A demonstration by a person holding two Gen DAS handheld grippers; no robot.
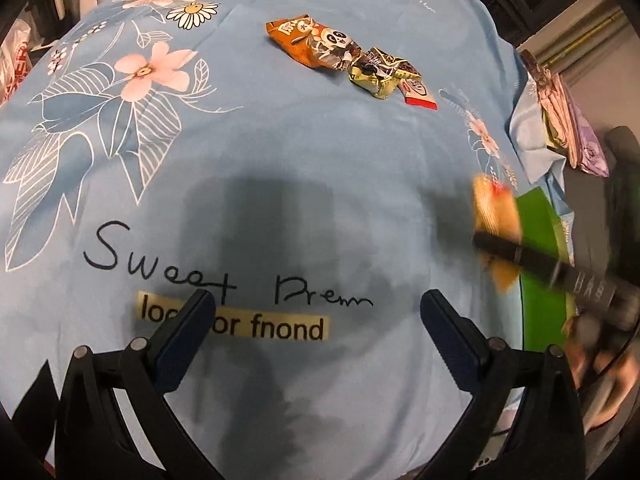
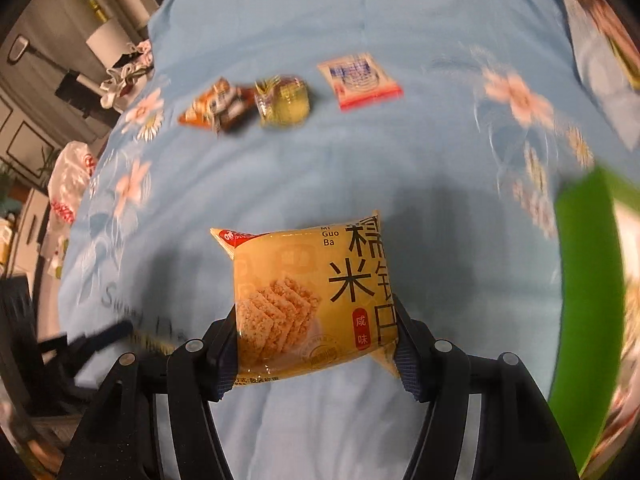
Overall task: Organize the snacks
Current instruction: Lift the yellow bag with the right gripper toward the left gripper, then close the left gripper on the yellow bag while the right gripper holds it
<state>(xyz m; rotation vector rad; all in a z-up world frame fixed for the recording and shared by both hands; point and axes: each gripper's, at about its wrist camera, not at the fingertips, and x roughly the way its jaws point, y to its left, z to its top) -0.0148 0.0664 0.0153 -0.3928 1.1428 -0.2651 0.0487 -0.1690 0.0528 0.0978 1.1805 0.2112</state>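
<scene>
Under me spreads a light blue bedsheet (image 1: 320,140) printed with pink flowers (image 1: 150,70), a daisy (image 1: 193,14) and dark script lettering (image 1: 224,276). A cream label strip (image 1: 276,326) sits beneath the lettering.

Free room and obstacles, placed relative to the row of three small snack packets: the orange panda packet (image 1: 316,46), the yellow-green packet (image 1: 376,74) and the red-and-white packet (image 1: 418,94), lying touching or nearly so across the far part of the blue floral sheet (image 1: 280,168). Nearer than the row, the sheet is a broad bare field, open to a gripper from the near side. Right of and nearer than the row, a green box (image 1: 540,240) closes off the sheet's edge. Over that box the right gripper (image 2: 316,340), clamped on a yellow rice-cracker packet (image 2: 308,300), takes up the air.
</scene>
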